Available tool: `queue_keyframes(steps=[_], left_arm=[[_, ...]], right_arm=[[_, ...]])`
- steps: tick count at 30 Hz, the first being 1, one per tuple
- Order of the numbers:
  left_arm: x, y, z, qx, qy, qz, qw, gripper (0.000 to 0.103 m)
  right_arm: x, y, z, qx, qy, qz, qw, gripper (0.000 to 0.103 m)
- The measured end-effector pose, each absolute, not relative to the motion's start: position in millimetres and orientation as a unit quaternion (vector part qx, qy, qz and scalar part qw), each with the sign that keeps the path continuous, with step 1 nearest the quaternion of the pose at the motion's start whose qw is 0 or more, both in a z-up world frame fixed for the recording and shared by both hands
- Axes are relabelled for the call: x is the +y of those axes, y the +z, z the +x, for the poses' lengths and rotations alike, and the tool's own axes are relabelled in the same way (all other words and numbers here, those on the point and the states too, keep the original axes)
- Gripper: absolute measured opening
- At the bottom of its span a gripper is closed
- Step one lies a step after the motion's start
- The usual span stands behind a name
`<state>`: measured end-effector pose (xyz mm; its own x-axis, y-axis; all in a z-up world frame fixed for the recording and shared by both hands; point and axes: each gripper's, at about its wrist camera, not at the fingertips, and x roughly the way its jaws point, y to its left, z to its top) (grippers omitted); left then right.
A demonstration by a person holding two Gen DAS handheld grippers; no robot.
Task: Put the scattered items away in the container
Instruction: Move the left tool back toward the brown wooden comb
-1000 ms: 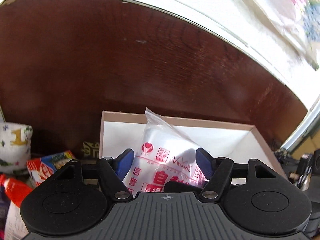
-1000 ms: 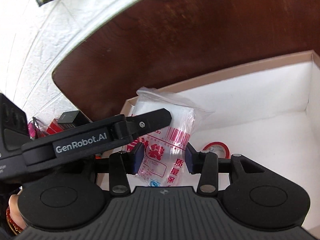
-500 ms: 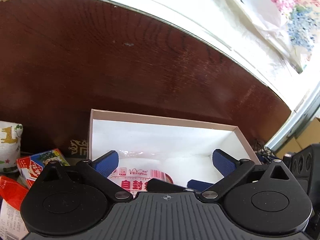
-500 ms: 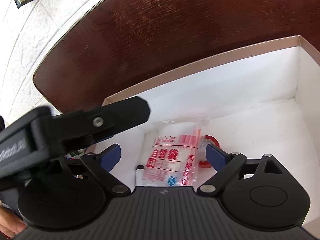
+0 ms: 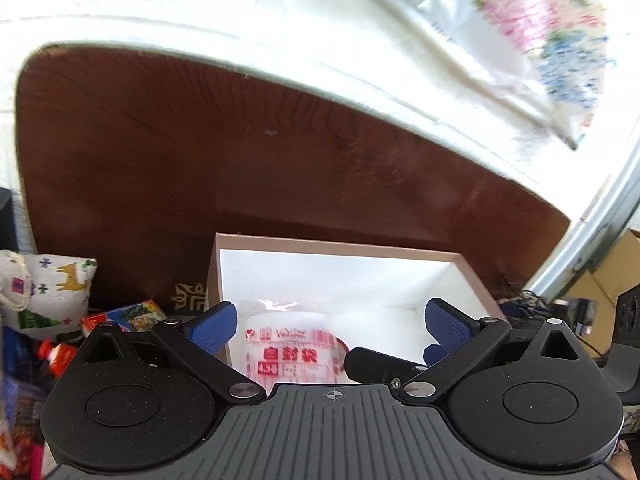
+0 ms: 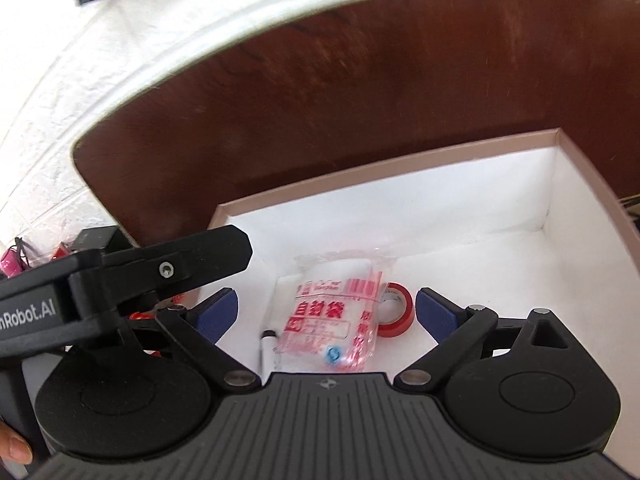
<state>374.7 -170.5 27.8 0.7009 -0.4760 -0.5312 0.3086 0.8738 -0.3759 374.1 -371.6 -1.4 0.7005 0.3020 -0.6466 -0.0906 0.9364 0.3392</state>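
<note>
- Tabletop (image 5: 240, 168) of dark red-brown wood fills most of both views; its near part is hidden behind the gripper bodies, and the pale wall (image 6: 80, 80) behind it is blurred.
- Box (image 6: 592, 184), pinkish outside and white inside, stands open on the table; its near wall is cut off below the grippers in both views, and its right side runs out of the right wrist picture.
- Left gripper (image 5: 334, 326) hangs above the box's left part, jaws spread wide with nothing touching the blue pads.
- Right gripper (image 6: 326, 312) hangs over the box with its jaws opening; the bag lies below between them, clear of both pads. A black finger of the left gripper crosses in front on the left.
- Bag of zip pouches (image 6: 336, 316), clear plastic with red print, lies flat on the box floor; its lower end is hidden by the gripper body.
- Red tape roll (image 6: 396, 312) lies in the box, partly under the bag's right edge.
- Black-capped marker (image 6: 267, 346) lies just left of the bag, mostly hidden.
- Scattered items outside the box at left, a printed cloth pouch (image 5: 52, 288) and a colourful packet (image 5: 136, 314), are half covered and hard to read.
</note>
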Motion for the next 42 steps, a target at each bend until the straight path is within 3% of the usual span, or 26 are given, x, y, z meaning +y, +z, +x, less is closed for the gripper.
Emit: queue_keyframes(steps=[10,19,30,42], left_arm=[[-138.9,61.0,274.5,0.278,-0.264,-0.120,0.916,0.103],[-61.6,51.9,160.7,0.243,-0.242,-0.169,0.924,0.103],[23.5,-14.2,68.4,0.267,-0.170,-0.197,0.928,0.103],[60.7,-79.1,78.8,0.331,-0.102,-0.215,0.913,0.103]], right_arm=[[-332.6,40.1,267.2,0.308,0.143,0.103,0.935,0.098],[-262.5,60.4,159.9,0.223,0.181,0.003,0.958,0.101],[-180.9,-5.8,76.9,0.213,0.258,0.032,0.942,0.099],[-143.2,-71.1,77.9,0.311,0.284,0.068,0.905,0.089]])
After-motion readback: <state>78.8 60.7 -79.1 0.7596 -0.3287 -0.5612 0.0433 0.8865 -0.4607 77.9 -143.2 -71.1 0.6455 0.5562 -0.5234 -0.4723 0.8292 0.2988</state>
